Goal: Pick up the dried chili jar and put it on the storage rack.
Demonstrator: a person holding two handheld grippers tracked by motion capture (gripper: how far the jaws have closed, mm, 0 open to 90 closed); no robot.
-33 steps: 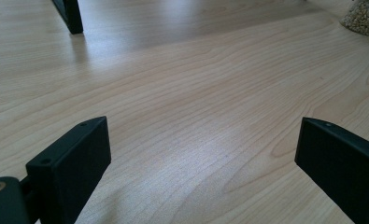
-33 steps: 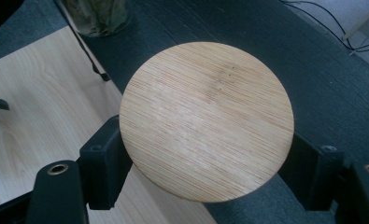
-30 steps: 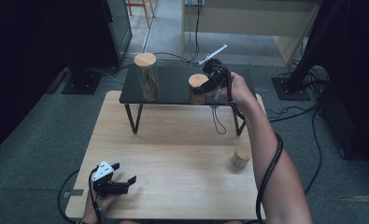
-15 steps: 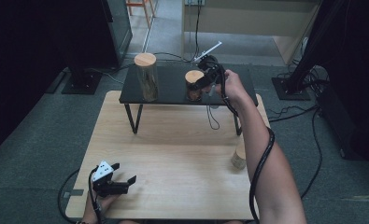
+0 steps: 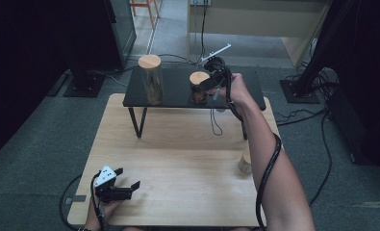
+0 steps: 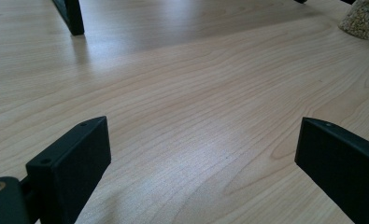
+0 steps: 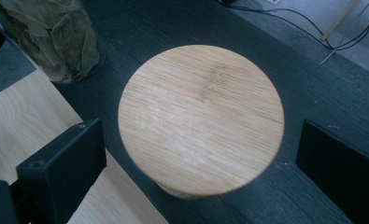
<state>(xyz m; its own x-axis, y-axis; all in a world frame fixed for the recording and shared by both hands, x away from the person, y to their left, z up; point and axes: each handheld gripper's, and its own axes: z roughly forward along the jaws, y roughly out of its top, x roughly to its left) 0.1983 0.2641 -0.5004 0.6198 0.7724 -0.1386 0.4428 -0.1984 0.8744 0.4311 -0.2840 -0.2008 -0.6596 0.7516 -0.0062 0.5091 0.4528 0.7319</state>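
Bamboo-lidded short jar [image 5: 198, 86] is standing upright on the black shelf [image 5: 178, 94], near its front edge, to the right of the tall jar [image 5: 150, 79] of dried leaves. Right gripper [image 5: 211, 83] is hovering just beside and above it; the right gripper view is looking down on the lid [image 7: 201, 119], with the jaws standing wide on either side and clear of it. Those jaws have just been opening, and the jar is sitting free between them. Judgement: the placing of this jar on the shelf is looking complete, with the release made.

Left gripper [image 5: 114, 185] is resting low at the near edge of the wooden table [image 5: 178, 159], jaws spread, nothing between them.

A third jar [image 5: 245, 162], holding pale grains, is standing on the table by the right forearm, well apart from the shelf. Judgement: it is likely remaining to be shelved; the right hand is needing to withdraw first.
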